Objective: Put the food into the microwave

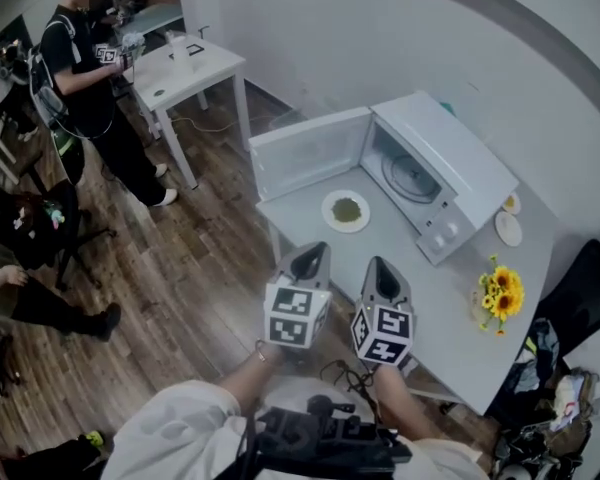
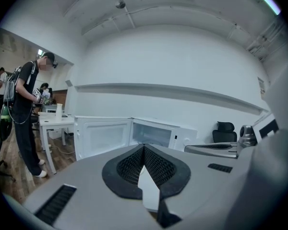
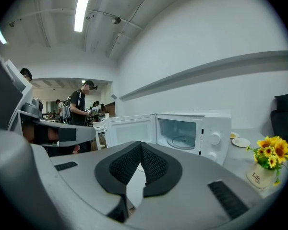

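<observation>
Barely begun. The microwave (image 1: 435, 183) stands with its door (image 1: 310, 153) swung open, but the plate (image 1: 346, 210) of food, something greenish as far as I can tell, sits on the tabletop (image 1: 430, 298) just before the cavity. Left claw (image 1: 314, 251) and right claw (image 1: 379, 266) are both closed and empty, near the plate. Grasping and loading remain.
</observation>
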`<state>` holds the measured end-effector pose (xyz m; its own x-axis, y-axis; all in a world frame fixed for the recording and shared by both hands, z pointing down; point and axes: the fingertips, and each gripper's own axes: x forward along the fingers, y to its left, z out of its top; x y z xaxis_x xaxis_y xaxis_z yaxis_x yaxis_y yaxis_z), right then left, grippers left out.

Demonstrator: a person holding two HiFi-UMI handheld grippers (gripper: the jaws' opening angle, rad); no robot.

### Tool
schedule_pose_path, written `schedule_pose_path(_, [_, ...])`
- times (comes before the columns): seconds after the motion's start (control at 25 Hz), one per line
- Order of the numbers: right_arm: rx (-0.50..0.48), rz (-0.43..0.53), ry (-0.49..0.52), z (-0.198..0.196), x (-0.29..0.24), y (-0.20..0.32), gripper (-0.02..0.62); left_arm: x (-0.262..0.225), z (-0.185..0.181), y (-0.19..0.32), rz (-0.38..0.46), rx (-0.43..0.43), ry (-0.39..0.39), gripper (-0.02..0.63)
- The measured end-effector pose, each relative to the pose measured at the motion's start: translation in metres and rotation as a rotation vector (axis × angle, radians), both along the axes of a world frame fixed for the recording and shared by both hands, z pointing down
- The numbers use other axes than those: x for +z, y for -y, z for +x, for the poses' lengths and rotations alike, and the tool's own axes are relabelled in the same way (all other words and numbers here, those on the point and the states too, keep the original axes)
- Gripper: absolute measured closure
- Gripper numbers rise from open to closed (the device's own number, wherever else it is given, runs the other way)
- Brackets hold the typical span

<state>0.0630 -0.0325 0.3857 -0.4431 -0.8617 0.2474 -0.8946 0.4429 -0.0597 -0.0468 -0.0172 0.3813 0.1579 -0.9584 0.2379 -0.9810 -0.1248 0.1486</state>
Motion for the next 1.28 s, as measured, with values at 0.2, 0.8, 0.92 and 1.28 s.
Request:
schedule_pose_path(0.2, [0.005,0.0,-0.001,-0.018,-0.007,0.039,0.572,-0.007,-0.015,0.043,0.003,0.016,-0.009,0.597])
schedule_pose_path(0.8, [0.03,0.024,0.011,-0.052,-0.02,0.127,0.572,-0.014,-0.045,0.133,0.008,0.067,0.001,0.597])
schedule_pose_path(0.92, [0.035,0.026,0.014,-0.059,-0.022,0.142,0.572,-0.016,-0.051,0.148,0.014,0.077,0.002,0.597])
schedule_pose_path(1.28, [0.068,0.024,0.029,-0.072,-0.024,0.186,0.572,-0.019,-0.058,0.196,0.028,0.131,0.011,0.597])
